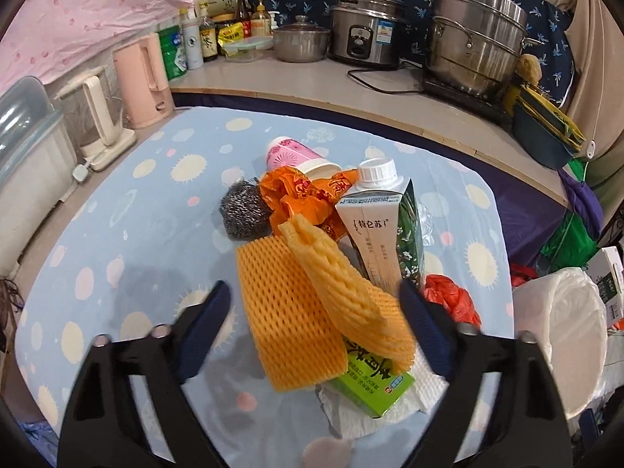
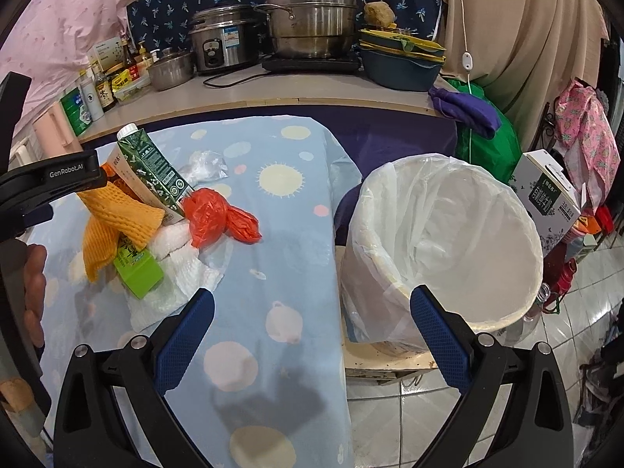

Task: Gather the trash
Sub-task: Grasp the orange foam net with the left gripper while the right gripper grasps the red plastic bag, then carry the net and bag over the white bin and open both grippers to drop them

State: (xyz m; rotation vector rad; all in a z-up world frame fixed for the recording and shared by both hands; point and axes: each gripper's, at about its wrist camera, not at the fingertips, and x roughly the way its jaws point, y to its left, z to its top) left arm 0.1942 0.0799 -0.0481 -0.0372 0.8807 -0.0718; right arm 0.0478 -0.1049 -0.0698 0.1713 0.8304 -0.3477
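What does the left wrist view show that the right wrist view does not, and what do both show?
Only the left wrist view shows the steel scourer and the pink paper cup. Only the right wrist view shows the inside of the lined trash bin, which looks empty. Both show the milk carton, the yellow foam nets, the green box and the red plastic bag.

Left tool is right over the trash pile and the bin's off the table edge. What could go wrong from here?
1. The left tool is open around the foam nets, which overlap the green box and tissue; closing may drag those along or drop them.
2. The milk carton leans on the pile; pulling a net may tip it.
3. The bin sits beside and below the table, so loose pieces could fall on the floor in transit.
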